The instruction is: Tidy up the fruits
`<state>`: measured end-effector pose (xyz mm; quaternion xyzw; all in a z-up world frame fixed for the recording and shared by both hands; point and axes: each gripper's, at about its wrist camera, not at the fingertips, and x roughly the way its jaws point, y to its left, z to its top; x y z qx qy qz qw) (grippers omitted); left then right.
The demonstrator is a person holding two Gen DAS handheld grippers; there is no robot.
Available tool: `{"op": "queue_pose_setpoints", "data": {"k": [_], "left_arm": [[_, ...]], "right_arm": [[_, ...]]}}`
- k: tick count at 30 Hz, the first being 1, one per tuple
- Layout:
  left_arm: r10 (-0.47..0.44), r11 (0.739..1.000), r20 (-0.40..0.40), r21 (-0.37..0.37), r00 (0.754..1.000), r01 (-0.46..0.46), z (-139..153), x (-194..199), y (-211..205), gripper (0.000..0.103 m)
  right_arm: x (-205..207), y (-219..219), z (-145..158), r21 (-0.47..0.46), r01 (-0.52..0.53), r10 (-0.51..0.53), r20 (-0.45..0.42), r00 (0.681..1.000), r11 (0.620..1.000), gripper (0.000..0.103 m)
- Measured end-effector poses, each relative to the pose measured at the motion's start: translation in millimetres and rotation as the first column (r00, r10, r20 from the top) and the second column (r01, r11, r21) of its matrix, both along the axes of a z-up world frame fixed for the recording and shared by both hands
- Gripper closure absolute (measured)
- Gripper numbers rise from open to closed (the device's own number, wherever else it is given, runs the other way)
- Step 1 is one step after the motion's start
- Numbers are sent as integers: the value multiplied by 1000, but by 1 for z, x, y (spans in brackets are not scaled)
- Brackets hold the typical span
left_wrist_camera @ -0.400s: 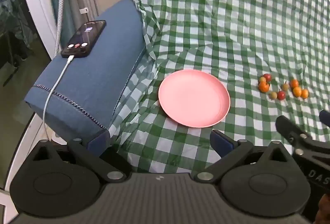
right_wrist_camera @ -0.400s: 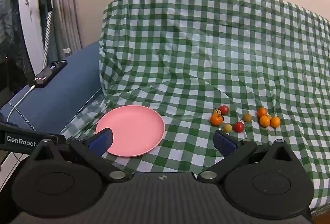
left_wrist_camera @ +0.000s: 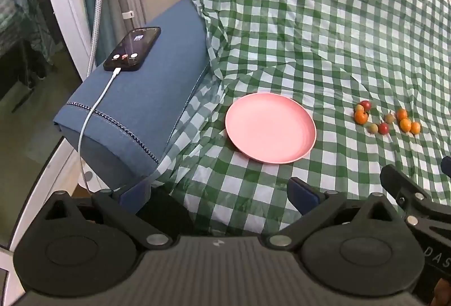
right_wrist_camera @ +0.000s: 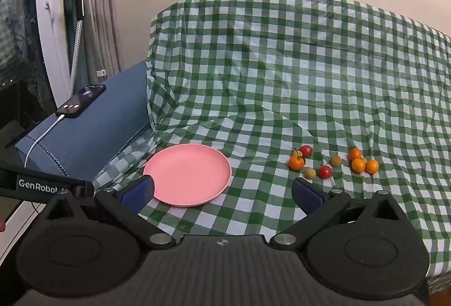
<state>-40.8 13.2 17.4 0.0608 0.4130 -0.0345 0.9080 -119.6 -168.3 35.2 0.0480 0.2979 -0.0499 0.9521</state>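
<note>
Clearly the small round fruits, orange, red and yellowish (right_wrist_camera: pixel 332 163), lie ahead of the right gripper (right_wrist_camera: pixel 222 193) and off to its right side, just beyond its right finger, while the round pink plastic plate (right_wrist_camera: pixel 187 174) sits ahead and to its left. From the left gripper (left_wrist_camera: pixel 218 193) the same fruits (left_wrist_camera: pixel 387 118) lie well off to the right, past the plate (left_wrist_camera: pixel 270 128), so the right hand is the nearer one. The scatter runs roughly side to side across the green-and-white checked plastic cloth (right_wrist_camera: pixel 282 80). Both grippers are released, jaws spread wide with nothing between them.

The cloth is wrinkled and looks slick, draped over what seems a soft, sofa-like seat and up its back. At the left edge a blue cushioned armrest (left_wrist_camera: pixel 135 114) carries a black phone (left_wrist_camera: pixel 132 48) on a white cable; pale wall behind.
</note>
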Motion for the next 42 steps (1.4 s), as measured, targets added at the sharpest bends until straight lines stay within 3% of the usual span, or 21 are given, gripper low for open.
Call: {"op": "queue_pose_setpoints", "data": {"k": [9, 21, 42], "left_arm": [[-22, 1000, -2, 11, 1000, 22, 4, -4, -10, 0], [-8, 1000, -61, 4, 998, 9, -19, 14, -4, 0], [-8, 1000, -77, 17, 997, 10, -25, 24, -8, 0]], "right_arm": [[-3, -5, -3, -3, 45, -45, 0, 999, 999, 0], [14, -5, -25, 26, 17, -15, -62, 998, 1000, 0], [31, -9, -32, -2, -23, 23, -42, 999, 1000, 0]]}}
